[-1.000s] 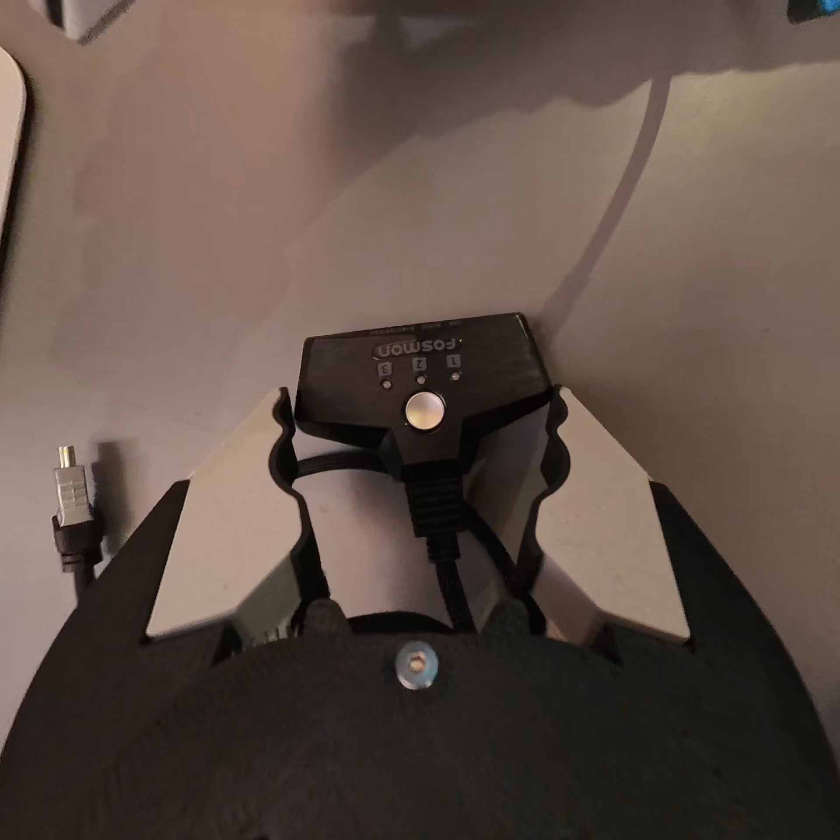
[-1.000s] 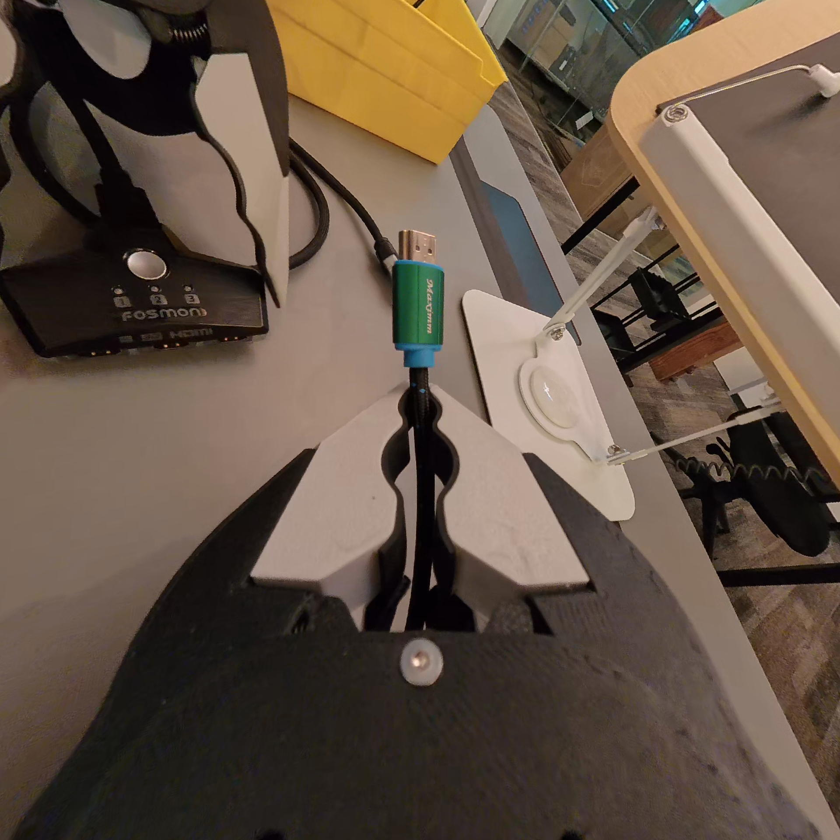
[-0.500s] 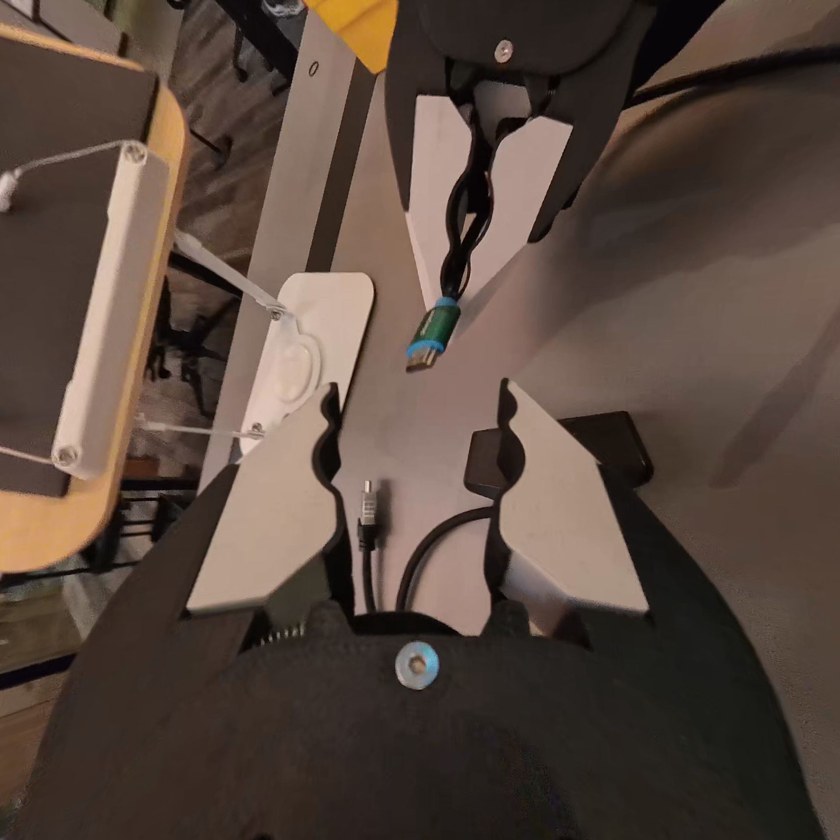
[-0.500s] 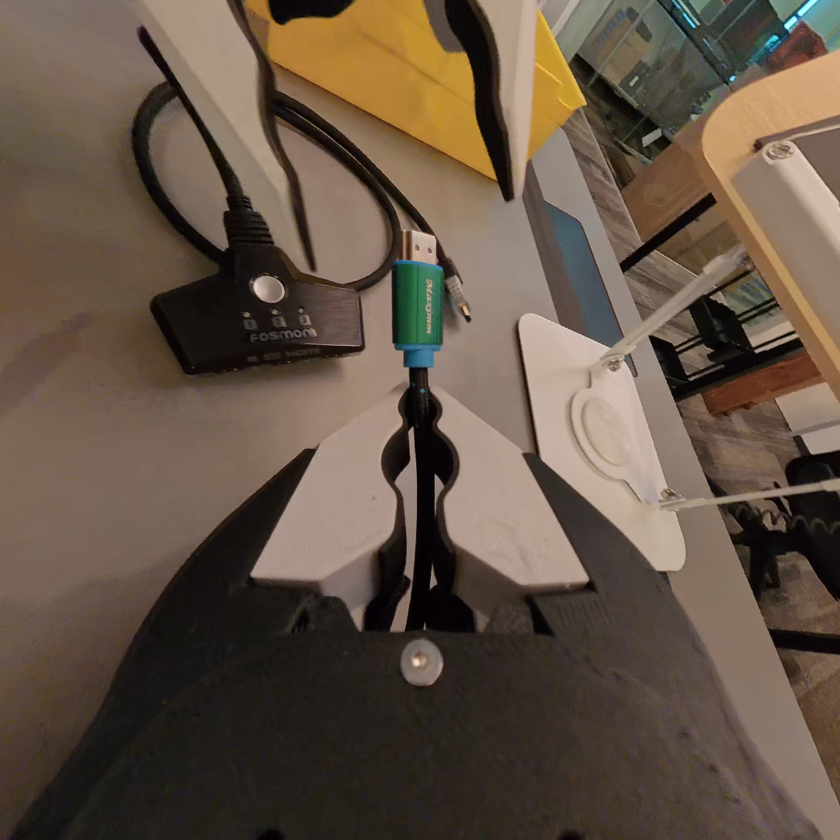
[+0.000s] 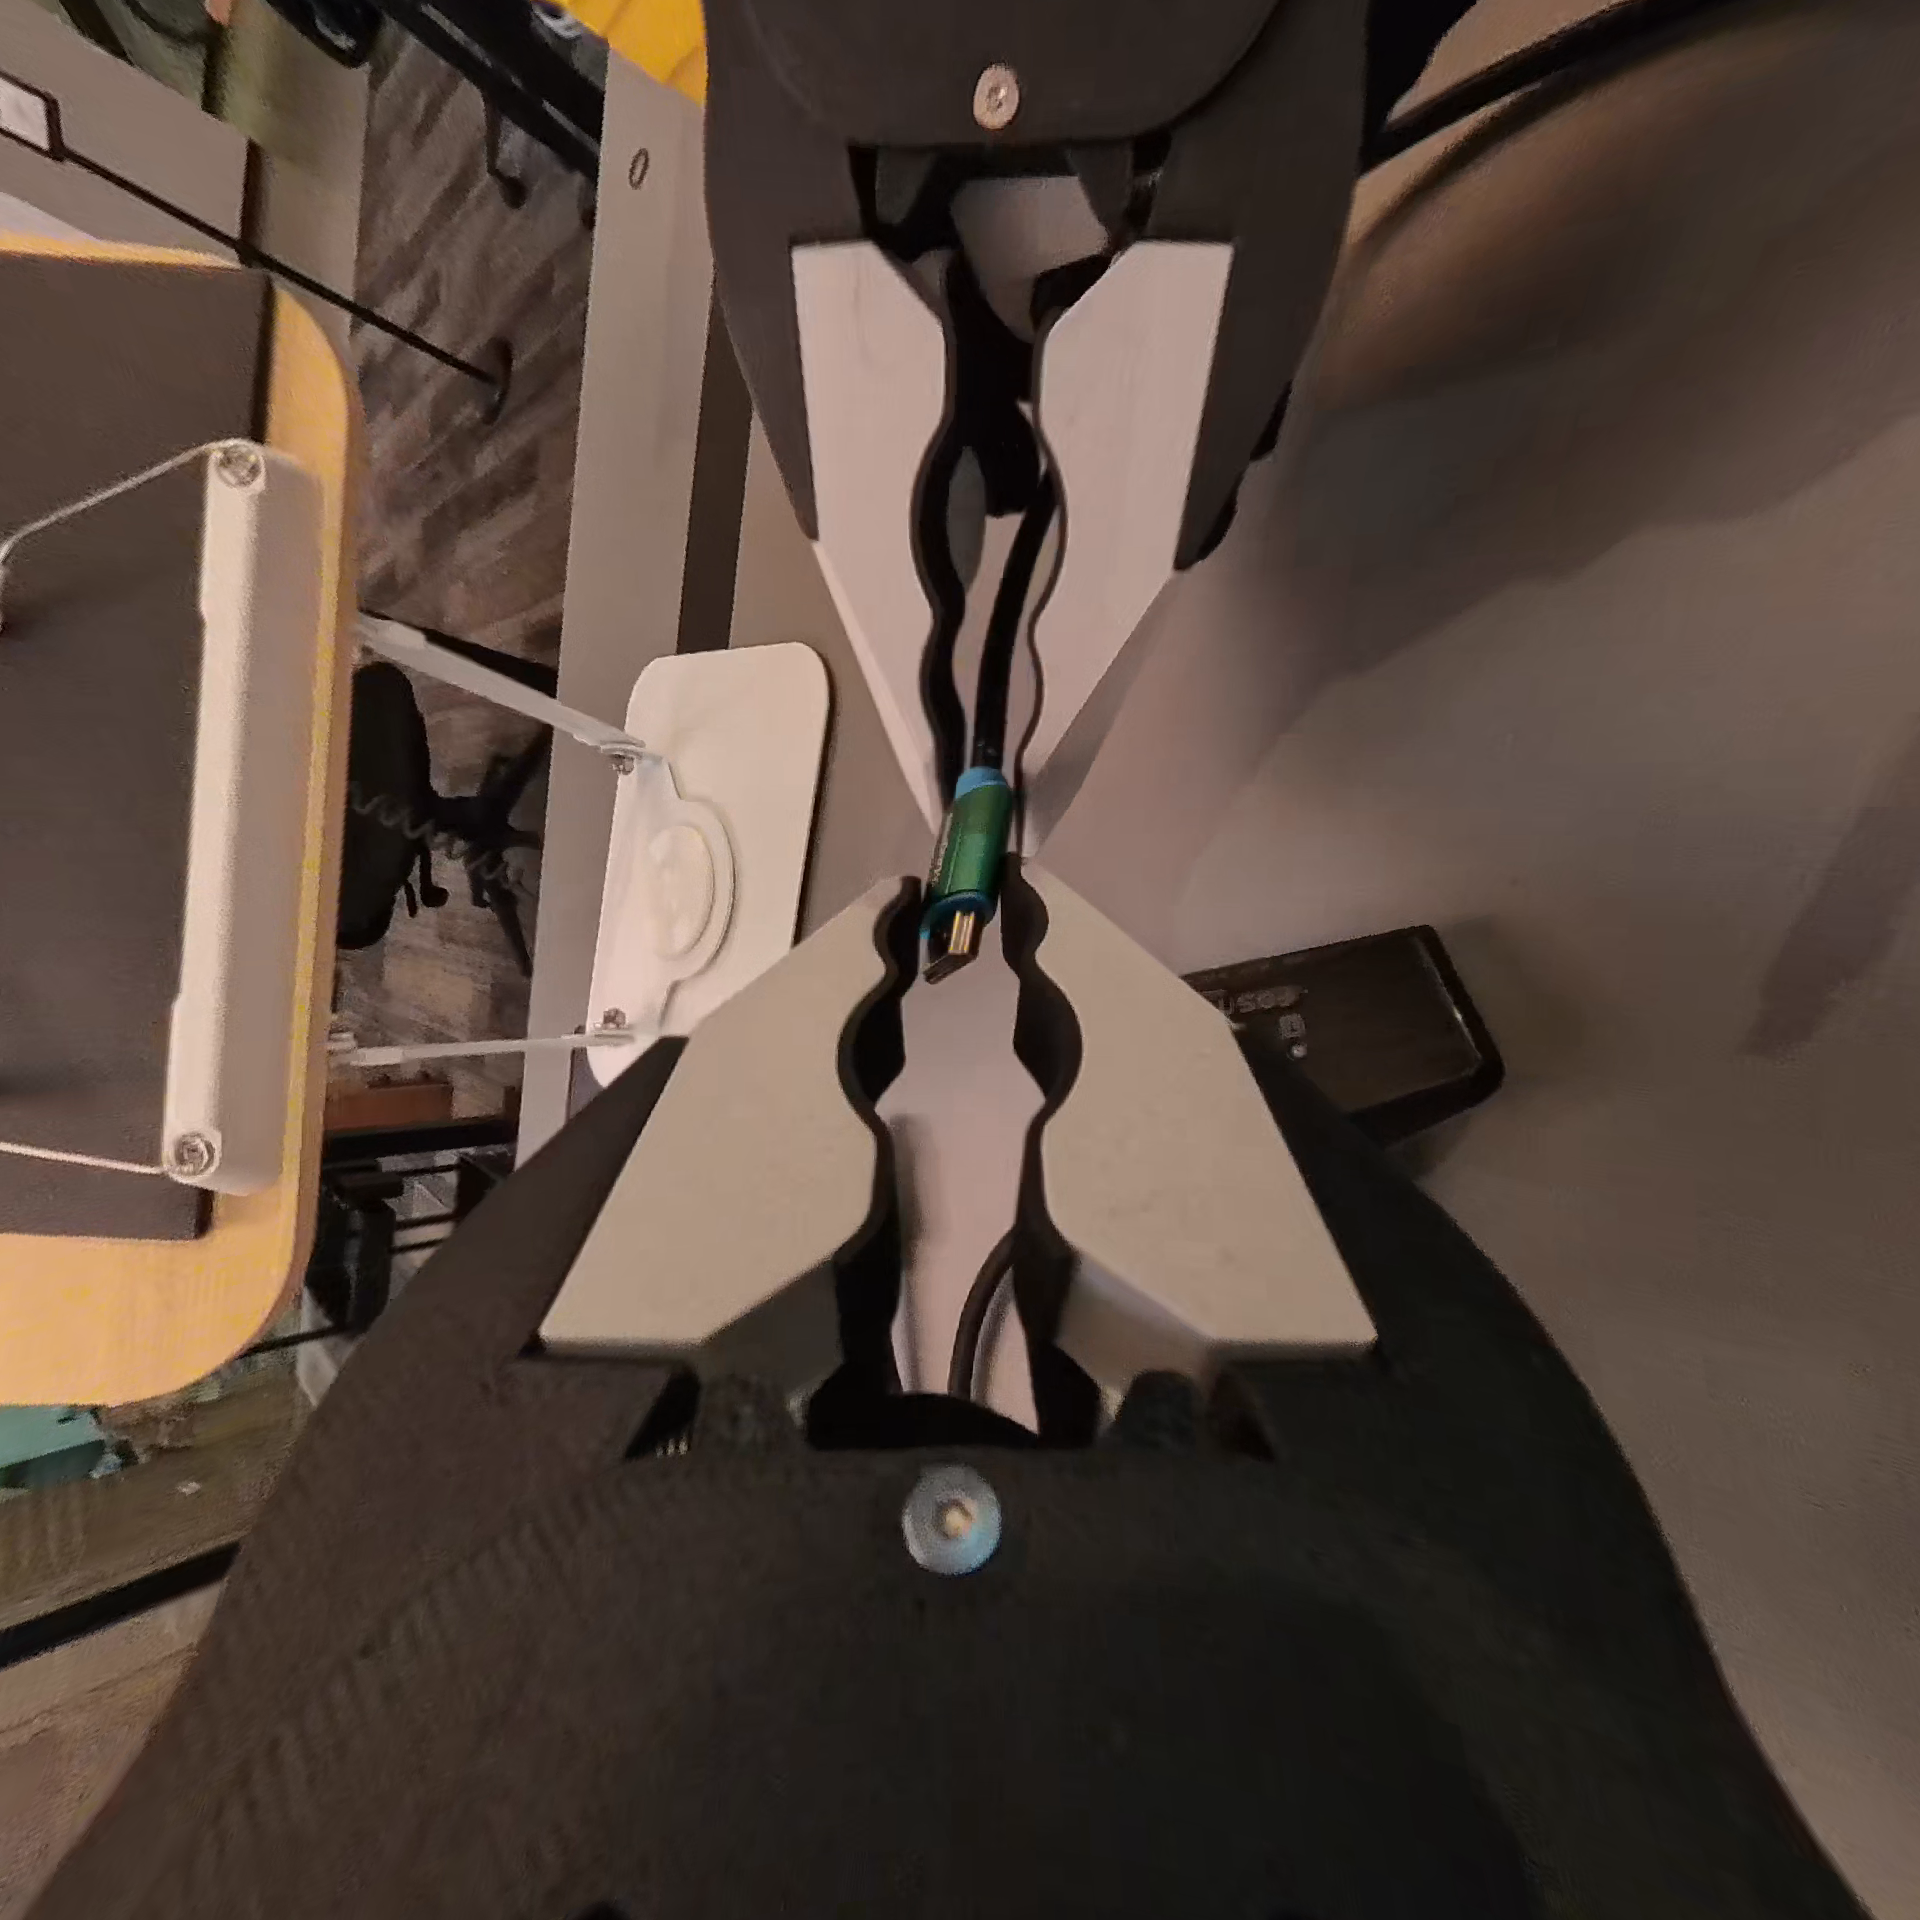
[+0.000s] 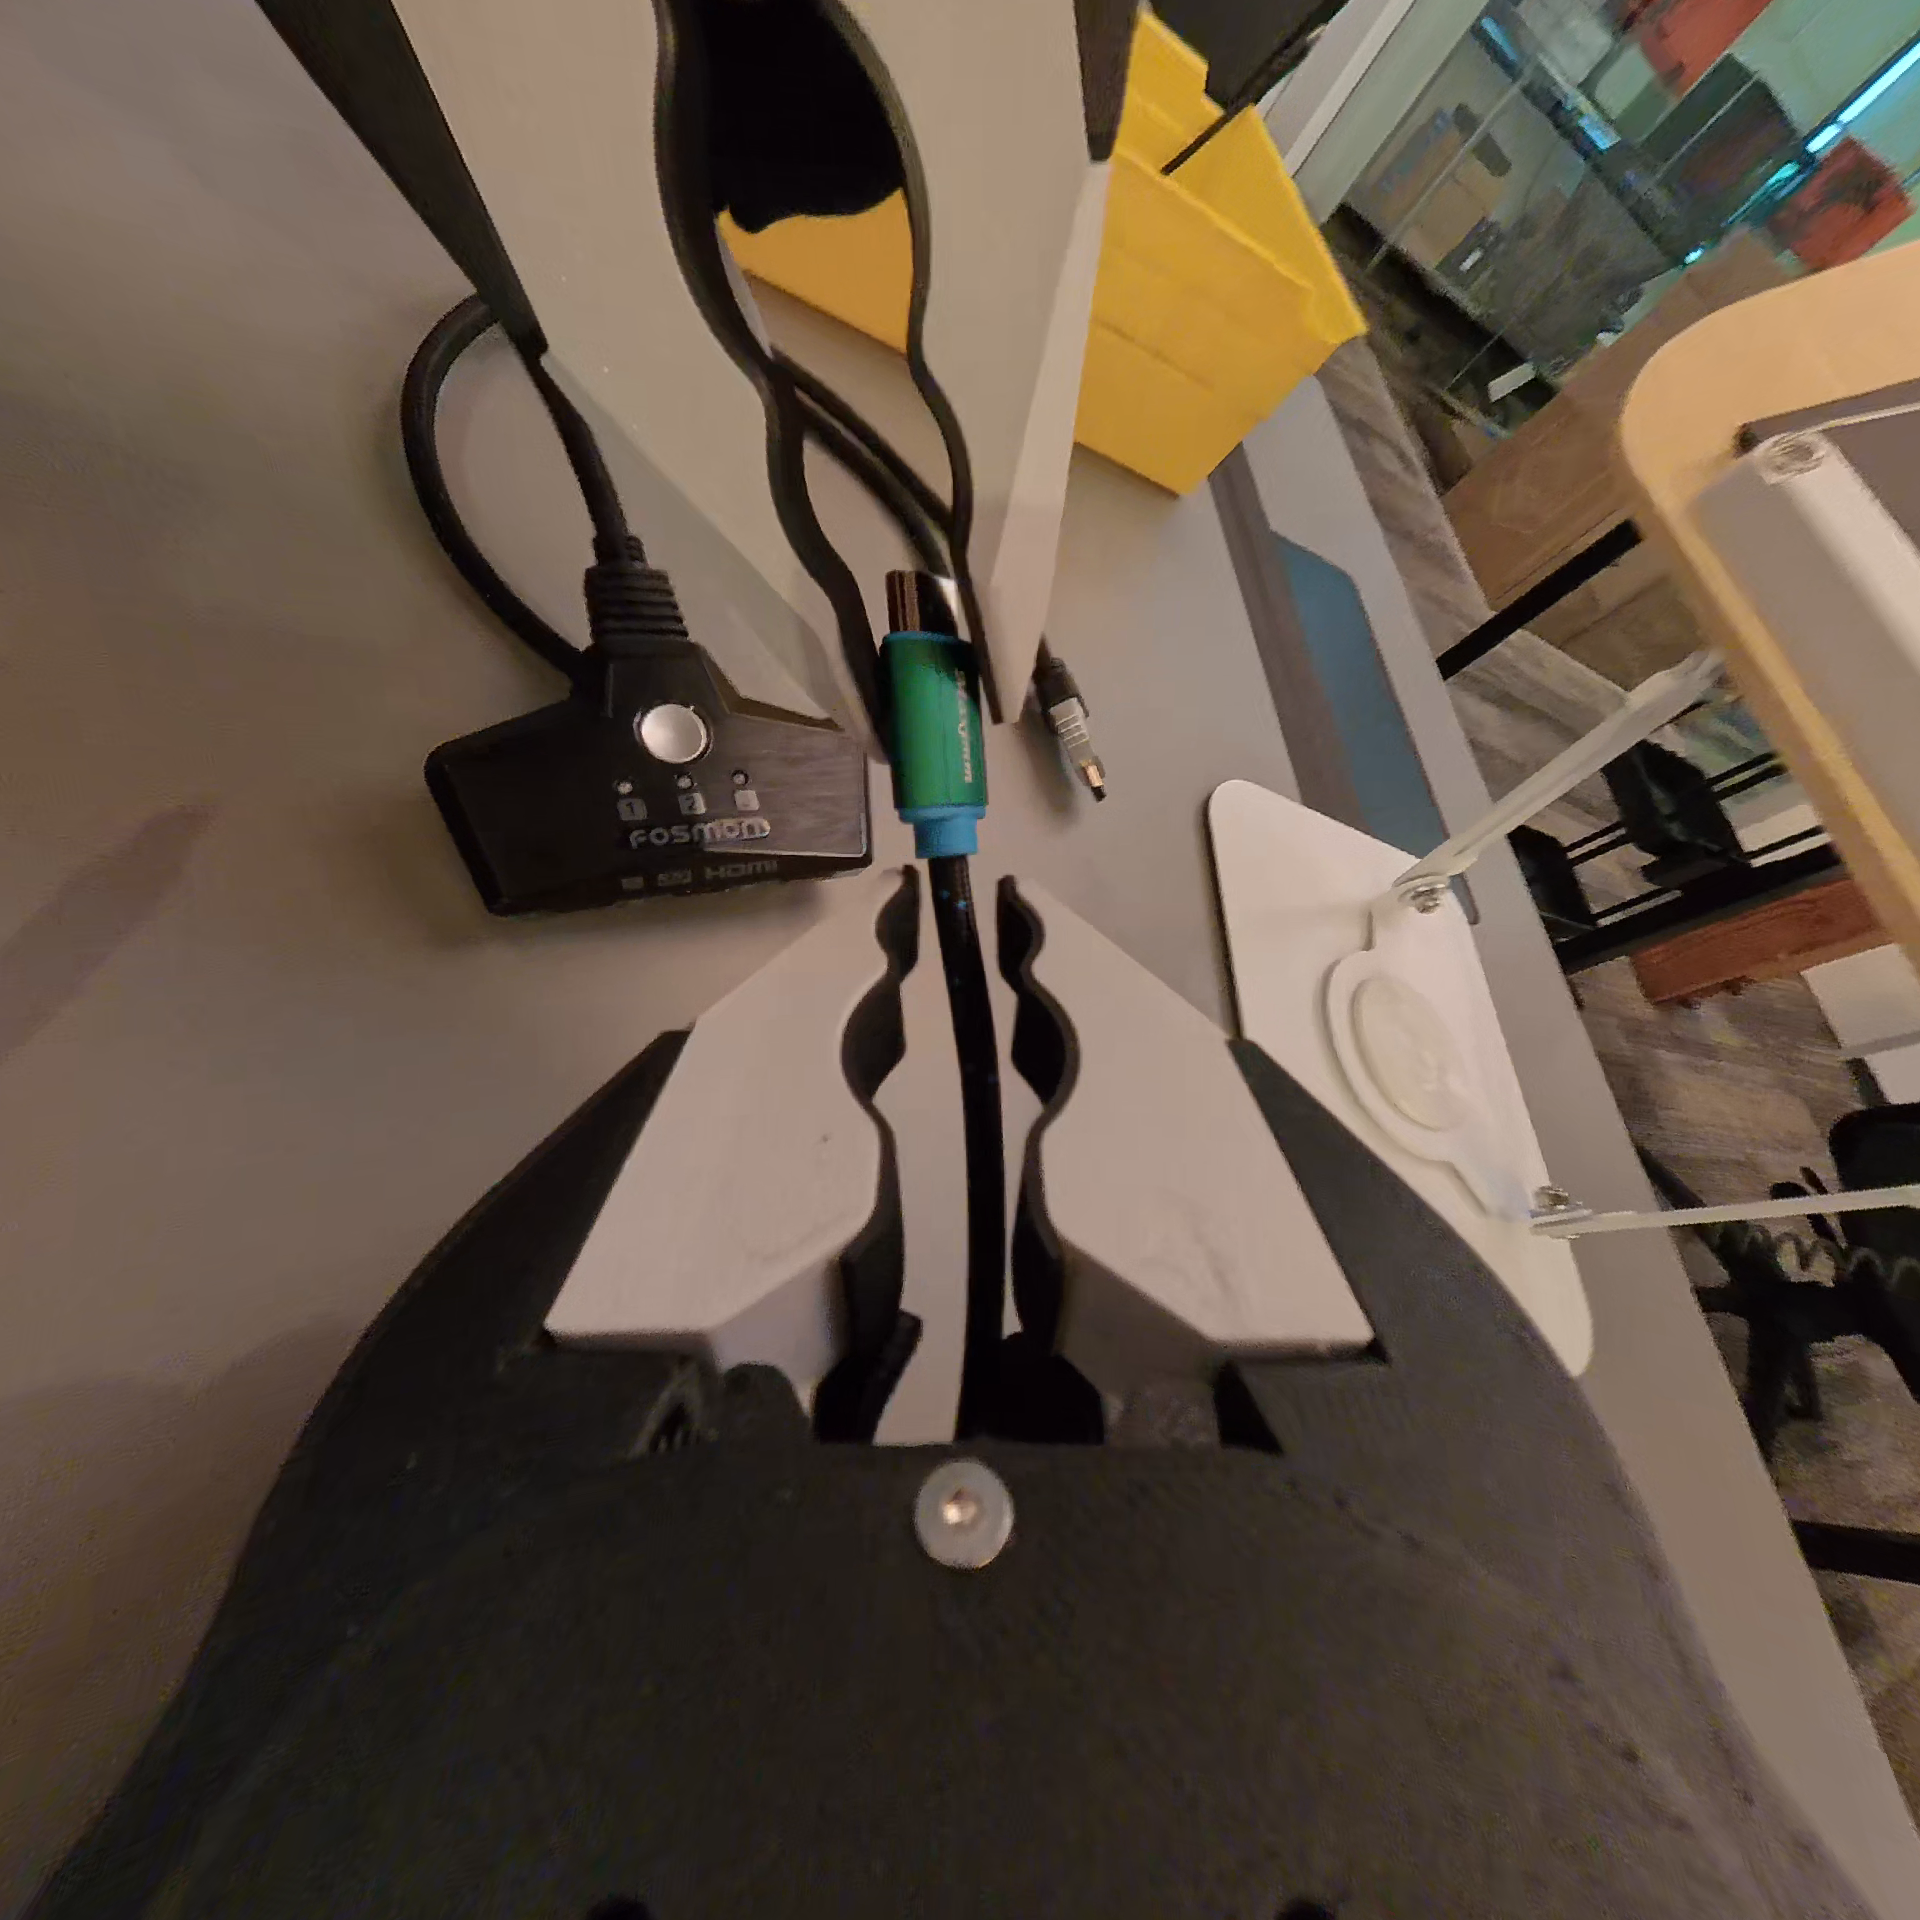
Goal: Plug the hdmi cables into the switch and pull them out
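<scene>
Right wrist view: my right tongs (image 6: pixel 956 883) stand slightly apart around the braided cable; left tongs (image 5: pixel 951 904) gape around the green plug (image 6: pixel 932 732), mid-frame beside the switch (image 6: pixel 644 810). Rigid shell grips best; cable flexes.

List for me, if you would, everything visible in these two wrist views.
HDMI switch: one, black, on the table.
Green plug: one, green with a blue collar, between the left claw's tips.
Braided cable: one, black, running through the right claw.
Small plug: one, silver, lying right of the green plug.
Bin: one, yellow, far side.
Base plate: one, white, table edge.
Table: one, grey.
Left claw: white fingers, grip unclear.
Right claw: white fingers, open.
</scene>
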A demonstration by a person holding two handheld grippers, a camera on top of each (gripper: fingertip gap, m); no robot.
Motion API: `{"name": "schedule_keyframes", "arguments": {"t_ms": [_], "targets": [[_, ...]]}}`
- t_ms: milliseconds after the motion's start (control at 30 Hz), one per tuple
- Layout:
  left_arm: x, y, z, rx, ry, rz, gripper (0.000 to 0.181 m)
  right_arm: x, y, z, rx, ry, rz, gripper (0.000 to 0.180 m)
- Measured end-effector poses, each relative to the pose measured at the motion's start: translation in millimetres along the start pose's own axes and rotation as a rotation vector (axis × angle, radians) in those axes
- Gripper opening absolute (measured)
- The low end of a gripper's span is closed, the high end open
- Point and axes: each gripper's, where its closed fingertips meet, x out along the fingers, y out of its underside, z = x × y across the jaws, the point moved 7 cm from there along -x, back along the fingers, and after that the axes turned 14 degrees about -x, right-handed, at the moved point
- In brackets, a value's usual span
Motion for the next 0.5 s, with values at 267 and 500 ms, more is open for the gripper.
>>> {"name": "schedule_keyframes", "arguments": {"t_ms": [267, 500], "targets": [[-4.2, 16.5, 33.4, -0.452, 0.071, 0.020, 0.011, -16.1, -11.9, -21.0, -0.003, 0.160, -0.048, 0.028], [-3.5, 34.1, 49.0, -0.853, 0.210, -0.041, 0.010, -24.9, -29.8, -27.3, -0.095, 0.225, -0.040, 0.029]]}}
